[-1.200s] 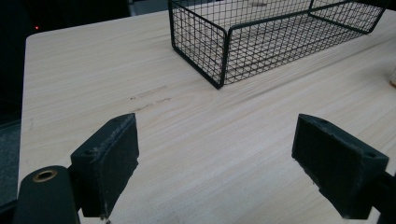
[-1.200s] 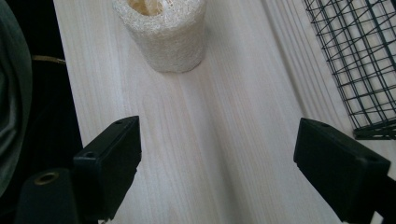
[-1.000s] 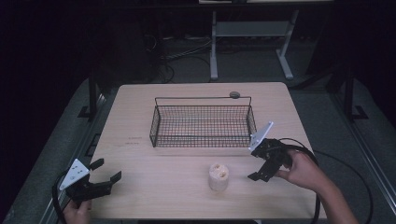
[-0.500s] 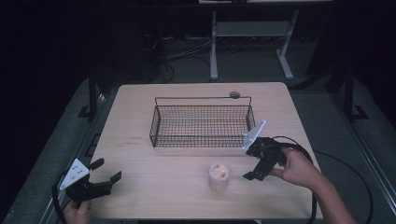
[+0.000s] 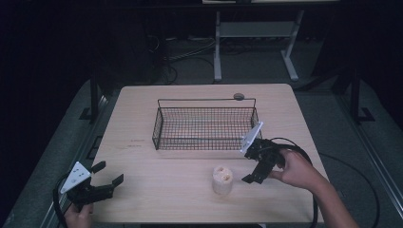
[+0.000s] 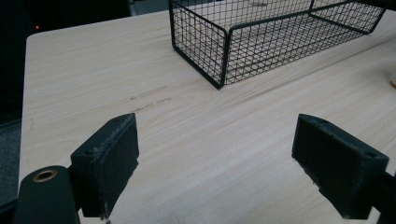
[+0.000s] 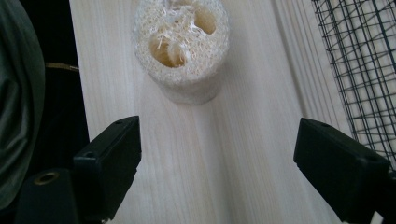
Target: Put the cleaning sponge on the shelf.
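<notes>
Two claws, and neither has hold of anything. My right claw (image 5: 250,166) hangs just beside the loofah piece (image 5: 222,179), on the side away from my left hand, with its jaws spread wide; in the right gripper view the loofah (image 7: 182,49) stands ahead of the jaws and not between them, so there is no contact with it. It stands upright on the table (image 5: 142,114), its holed end facing up, in front of the wire basket (image 5: 205,124) and toward my edge of the table, apart from the basket's near wall. The basket looks bare inside as far as I can see.

My left claw (image 5: 107,173) sits well away from the loofah, near the table's corner on my left, jaws equally wide and with bare wood between them; in the left gripper view the basket's corner (image 6: 219,56) lies ahead.

As I judge it, the job is to put the loofah into the basket, and it is barely begun: I have lined up the approach, nothing more. Left to do: bring the jaws around the loofah, close on it gently since it looks soft and light, lift it over the near wall and set it down inside.
</notes>
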A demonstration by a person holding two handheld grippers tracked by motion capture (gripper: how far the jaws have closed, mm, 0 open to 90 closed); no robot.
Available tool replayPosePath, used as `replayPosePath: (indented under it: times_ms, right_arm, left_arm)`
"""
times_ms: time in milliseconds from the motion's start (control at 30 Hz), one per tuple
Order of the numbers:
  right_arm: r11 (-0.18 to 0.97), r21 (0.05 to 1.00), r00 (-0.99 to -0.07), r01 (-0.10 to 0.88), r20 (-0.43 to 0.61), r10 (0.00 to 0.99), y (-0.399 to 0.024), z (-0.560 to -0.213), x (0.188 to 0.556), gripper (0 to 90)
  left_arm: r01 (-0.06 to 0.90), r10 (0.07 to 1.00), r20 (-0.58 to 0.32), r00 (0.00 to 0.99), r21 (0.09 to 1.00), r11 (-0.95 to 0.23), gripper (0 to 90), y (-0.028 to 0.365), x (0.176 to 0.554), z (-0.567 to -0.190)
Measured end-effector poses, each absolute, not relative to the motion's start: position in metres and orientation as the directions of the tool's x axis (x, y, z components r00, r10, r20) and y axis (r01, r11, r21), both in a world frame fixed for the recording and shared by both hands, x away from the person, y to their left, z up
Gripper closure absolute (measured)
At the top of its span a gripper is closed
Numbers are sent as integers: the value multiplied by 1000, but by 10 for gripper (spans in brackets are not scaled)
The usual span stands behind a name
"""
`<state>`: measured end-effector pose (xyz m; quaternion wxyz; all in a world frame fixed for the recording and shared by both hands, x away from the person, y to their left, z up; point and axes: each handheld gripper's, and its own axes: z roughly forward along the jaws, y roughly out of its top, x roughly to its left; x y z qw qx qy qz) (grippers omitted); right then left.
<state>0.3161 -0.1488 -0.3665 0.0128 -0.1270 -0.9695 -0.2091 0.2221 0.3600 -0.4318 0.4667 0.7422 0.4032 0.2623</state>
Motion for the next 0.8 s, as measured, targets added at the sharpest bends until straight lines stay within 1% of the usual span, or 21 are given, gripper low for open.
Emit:
replayPosePath:
  times_ms: [800]
  right_arm:
    - [895,398,-979,201,107,172,-116,-373,319,145]
  left_arm:
    - [354,842,8,539,905,-235,139,360,223,-432]
